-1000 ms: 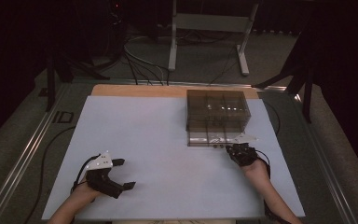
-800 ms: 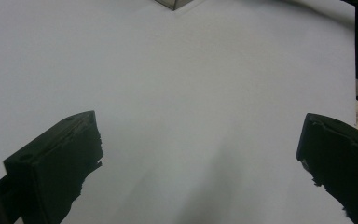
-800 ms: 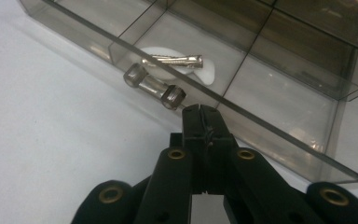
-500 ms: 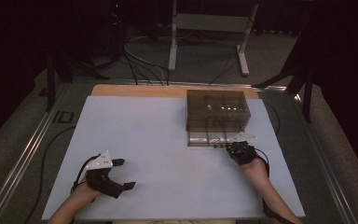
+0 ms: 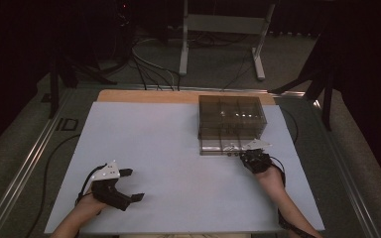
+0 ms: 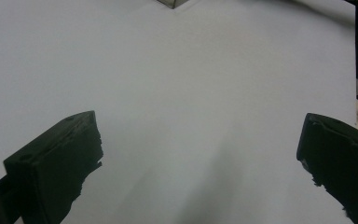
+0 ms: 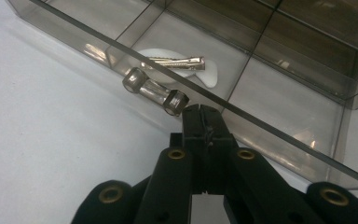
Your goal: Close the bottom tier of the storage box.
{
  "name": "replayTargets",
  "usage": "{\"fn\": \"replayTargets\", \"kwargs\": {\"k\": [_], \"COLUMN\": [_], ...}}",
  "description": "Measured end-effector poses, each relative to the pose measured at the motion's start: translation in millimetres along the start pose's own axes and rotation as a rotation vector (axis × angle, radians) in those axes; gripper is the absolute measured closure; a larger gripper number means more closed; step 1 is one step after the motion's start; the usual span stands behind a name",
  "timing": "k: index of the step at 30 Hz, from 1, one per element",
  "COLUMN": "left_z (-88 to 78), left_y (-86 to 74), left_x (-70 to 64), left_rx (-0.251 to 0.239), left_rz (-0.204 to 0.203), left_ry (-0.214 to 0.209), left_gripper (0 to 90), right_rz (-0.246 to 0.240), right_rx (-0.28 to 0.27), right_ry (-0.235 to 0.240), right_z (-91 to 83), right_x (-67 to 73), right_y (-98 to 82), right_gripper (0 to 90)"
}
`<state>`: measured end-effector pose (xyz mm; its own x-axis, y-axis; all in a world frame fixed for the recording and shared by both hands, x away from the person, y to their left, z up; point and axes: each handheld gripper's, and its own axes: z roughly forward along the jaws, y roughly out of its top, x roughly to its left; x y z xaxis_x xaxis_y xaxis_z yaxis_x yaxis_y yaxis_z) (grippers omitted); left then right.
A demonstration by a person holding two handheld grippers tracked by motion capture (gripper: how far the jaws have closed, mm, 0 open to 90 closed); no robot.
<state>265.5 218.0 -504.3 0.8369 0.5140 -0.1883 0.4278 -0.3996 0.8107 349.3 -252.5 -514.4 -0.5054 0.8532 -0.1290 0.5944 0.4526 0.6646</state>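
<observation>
Currently the right gripper (image 7: 201,110), jaws closed and holding nothing, sits at the front wall of the box (image 5: 231,117) near the desk's right edge, beside a tube (image 7: 155,90) and clip (image 7: 173,62). Pushing forward could knock the tube or shift the box. The left gripper (image 5: 130,185) rests wide open and holding nothing near the front-left corner.

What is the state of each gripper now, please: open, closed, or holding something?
Left gripper: open, nothing between its black fingers, above the white table sheet.
Right gripper: closed, holding nothing visible, beside the smoky transparent plastic compartment box.
</observation>
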Motion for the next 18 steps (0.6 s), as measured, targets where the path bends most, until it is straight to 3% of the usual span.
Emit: {"fn": "replayTargets", "kwargs": {"k": [18], "left_z": [-0.5], "left_y": [-0.1], "left_x": [0.5], "left_rx": [0.0], "left_rz": [0.003], "left_ry": [0.004], "left_gripper": [0.0], "right_rz": [0.011], "right_rx": [-0.007], "right_ry": [0.001], "right_z": [5.5], "right_x": [-4.0], "right_y": [5.8], "right_gripper": [90.0]}}
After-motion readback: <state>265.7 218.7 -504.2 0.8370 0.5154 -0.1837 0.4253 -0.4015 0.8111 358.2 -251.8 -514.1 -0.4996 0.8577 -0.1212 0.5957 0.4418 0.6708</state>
